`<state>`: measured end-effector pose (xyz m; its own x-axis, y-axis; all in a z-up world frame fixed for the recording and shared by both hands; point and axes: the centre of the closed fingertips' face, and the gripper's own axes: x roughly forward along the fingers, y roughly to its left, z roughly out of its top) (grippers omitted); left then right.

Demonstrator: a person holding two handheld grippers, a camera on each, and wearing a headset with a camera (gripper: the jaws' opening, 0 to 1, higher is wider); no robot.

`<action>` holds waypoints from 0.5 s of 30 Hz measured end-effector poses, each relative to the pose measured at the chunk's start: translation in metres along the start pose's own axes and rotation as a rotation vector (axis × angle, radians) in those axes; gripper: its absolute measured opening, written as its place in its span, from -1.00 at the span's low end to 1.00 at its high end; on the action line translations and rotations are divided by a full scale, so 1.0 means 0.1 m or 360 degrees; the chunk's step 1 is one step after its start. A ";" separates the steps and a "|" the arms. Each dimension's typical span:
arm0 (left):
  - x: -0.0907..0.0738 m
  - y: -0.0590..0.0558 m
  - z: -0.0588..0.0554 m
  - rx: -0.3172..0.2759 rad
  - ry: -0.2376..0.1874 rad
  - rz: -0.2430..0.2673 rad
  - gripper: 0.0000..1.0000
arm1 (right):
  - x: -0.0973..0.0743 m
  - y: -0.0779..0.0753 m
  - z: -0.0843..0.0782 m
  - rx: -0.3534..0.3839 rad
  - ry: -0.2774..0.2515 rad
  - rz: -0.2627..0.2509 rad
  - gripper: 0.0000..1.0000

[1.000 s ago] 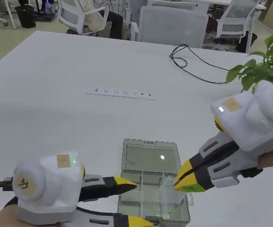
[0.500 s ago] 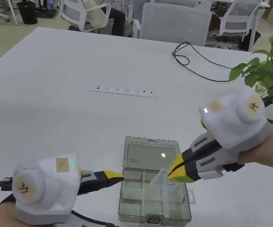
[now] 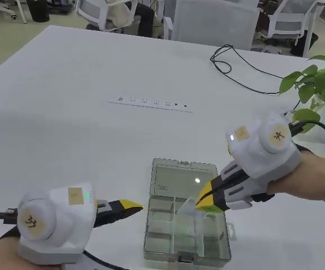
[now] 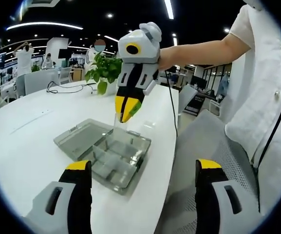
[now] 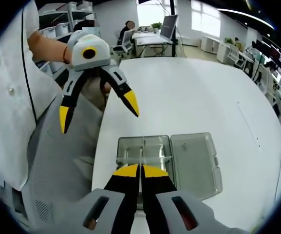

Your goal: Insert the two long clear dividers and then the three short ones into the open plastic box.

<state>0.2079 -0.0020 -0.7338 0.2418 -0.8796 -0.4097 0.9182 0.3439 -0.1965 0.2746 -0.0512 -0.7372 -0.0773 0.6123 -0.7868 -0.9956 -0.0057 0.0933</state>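
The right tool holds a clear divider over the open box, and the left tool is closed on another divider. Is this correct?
Not fully. The left tool is open and holds nothing, as the left gripper view shows. The right tool does hold a clear divider over the open box.

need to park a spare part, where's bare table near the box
Widest bare table lies between the power strip and the box, and along the left edge. Crowded: over the box, where the right gripper holds a divider, with the left gripper open just left of it.
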 end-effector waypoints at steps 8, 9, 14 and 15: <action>0.00 0.00 -0.02 -0.0019 0.0005 0.0000 0.81 | 0.11 -0.05 -0.13 0.0045 0.0020 0.0006 -0.94; 0.00 0.00 -0.01 -0.0023 0.0003 0.0001 0.81 | 0.12 -0.04 -0.14 0.0046 0.0024 0.0007 -0.94; 0.01 0.00 -0.01 -0.0029 -0.0001 -0.0003 0.80 | 0.15 -0.05 -0.17 0.0044 0.0032 0.0007 -0.94; 0.01 0.00 -0.01 -0.0031 -0.0001 -0.0004 0.80 | 0.15 -0.06 -0.18 0.0039 0.0035 0.0005 -0.94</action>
<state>0.2081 -0.0026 -0.7349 0.2397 -0.8806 -0.4087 0.9125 0.3481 -0.2148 0.2782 -0.0559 -0.7605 -0.0817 0.5946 -0.7998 -0.9938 0.0118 0.1103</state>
